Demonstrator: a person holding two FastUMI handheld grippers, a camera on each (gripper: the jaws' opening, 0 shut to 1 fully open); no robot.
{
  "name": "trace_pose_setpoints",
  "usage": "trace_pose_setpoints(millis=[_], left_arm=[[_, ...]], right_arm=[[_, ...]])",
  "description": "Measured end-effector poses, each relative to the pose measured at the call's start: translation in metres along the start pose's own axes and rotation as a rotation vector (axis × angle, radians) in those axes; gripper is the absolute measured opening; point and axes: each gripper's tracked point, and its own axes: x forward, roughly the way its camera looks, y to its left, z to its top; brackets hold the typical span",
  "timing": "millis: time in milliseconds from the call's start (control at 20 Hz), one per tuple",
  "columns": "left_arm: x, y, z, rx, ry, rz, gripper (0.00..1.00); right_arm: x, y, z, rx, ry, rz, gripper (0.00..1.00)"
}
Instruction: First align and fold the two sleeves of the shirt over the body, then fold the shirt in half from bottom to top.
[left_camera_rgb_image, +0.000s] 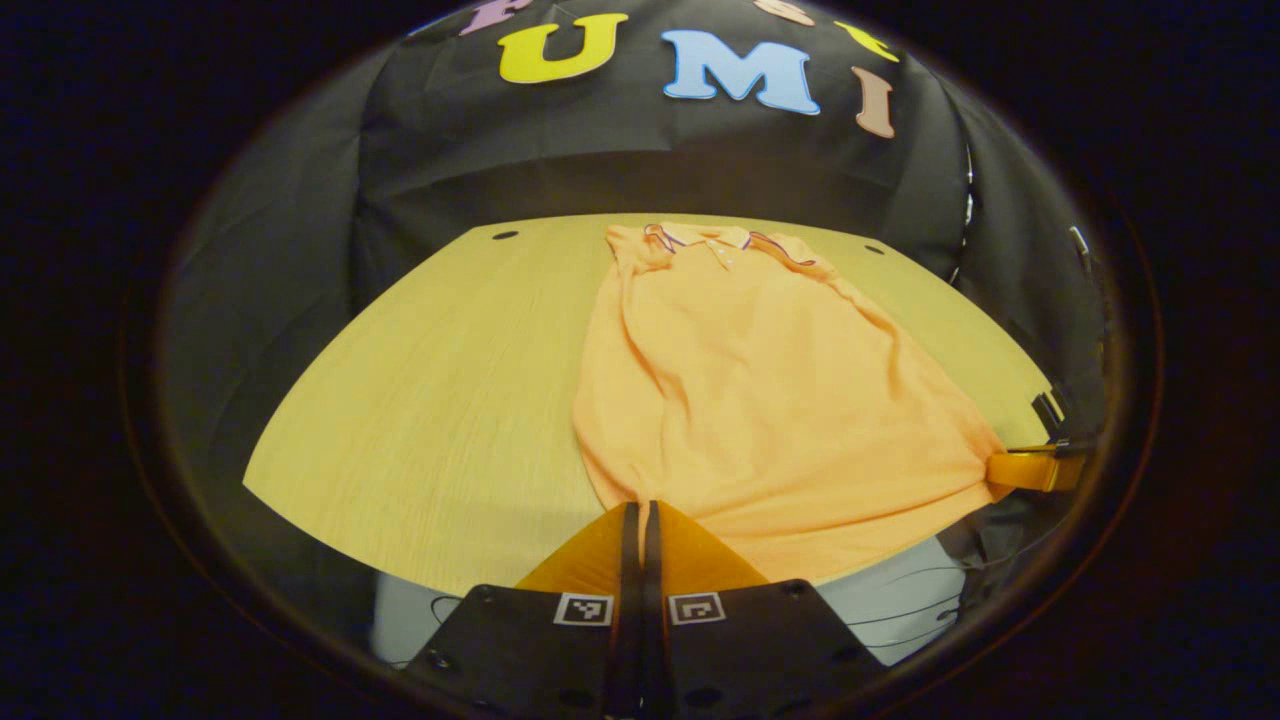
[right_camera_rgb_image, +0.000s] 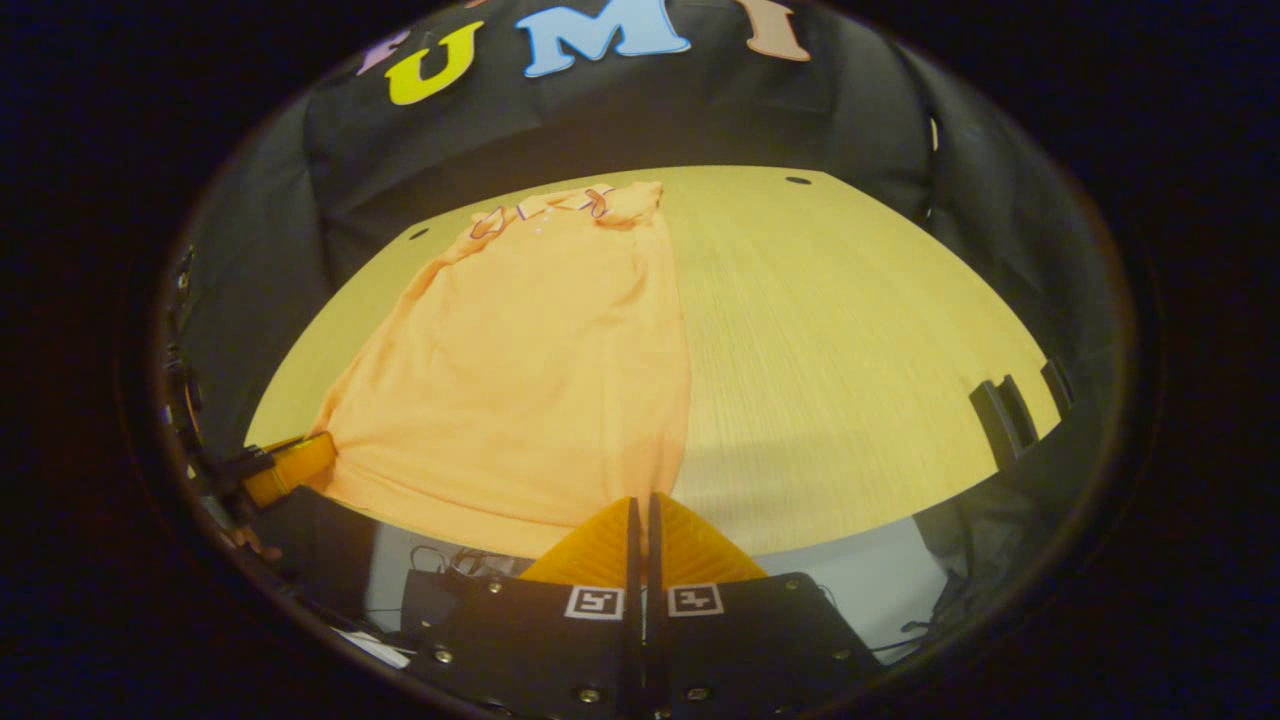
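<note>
An orange polo shirt (left_camera_rgb_image: 760, 390) lies flat on the wooden table (left_camera_rgb_image: 430, 400), collar toward the far edge, sleeves tucked in over the body. In the left gripper view my left gripper (left_camera_rgb_image: 640, 506) is shut on the hem at the shirt's near-left corner, by the table's front edge. Far right in that view, the right gripper (left_camera_rgb_image: 1035, 468) pinches the other hem corner. In the right gripper view the shirt (right_camera_rgb_image: 530, 380) lies left of centre. My right gripper (right_camera_rgb_image: 640, 498) is shut on its near-right hem corner, and the left gripper (right_camera_rgb_image: 290, 465) holds the hem at the far left.
Bare tabletop (right_camera_rgb_image: 860, 350) spreads beside the shirt. Small holes (right_camera_rgb_image: 798, 181) mark the table's far corners. A black bracket (right_camera_rgb_image: 1000, 415) sits at the table's right edge. Cables (left_camera_rgb_image: 900, 610) lie on the pale floor below the front edge. Black cloth walls surround the table.
</note>
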Motion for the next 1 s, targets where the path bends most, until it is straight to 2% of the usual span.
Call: trace_pose_setpoints(millis=[200,400,700,1000], left_arm=[[-0.002,0.001,0.005,-0.008,0.022,0.001,0.06],[-0.010,0.002,0.037,-0.025,-0.008,-0.010,0.06],[-0.014,-0.008,0.117,-0.026,-0.111,-0.037,0.06],[0.013,-0.006,0.200,0.006,-0.196,-0.059,0.06]], right_arm=[[-0.007,-0.006,0.005,0.058,0.005,0.014,0.02],[-0.025,-0.003,0.039,0.090,-0.050,0.042,0.02],[-0.038,0.007,0.110,0.094,-0.144,0.042,0.02],[-0.030,0.019,0.193,0.092,-0.225,0.044,0.02]])
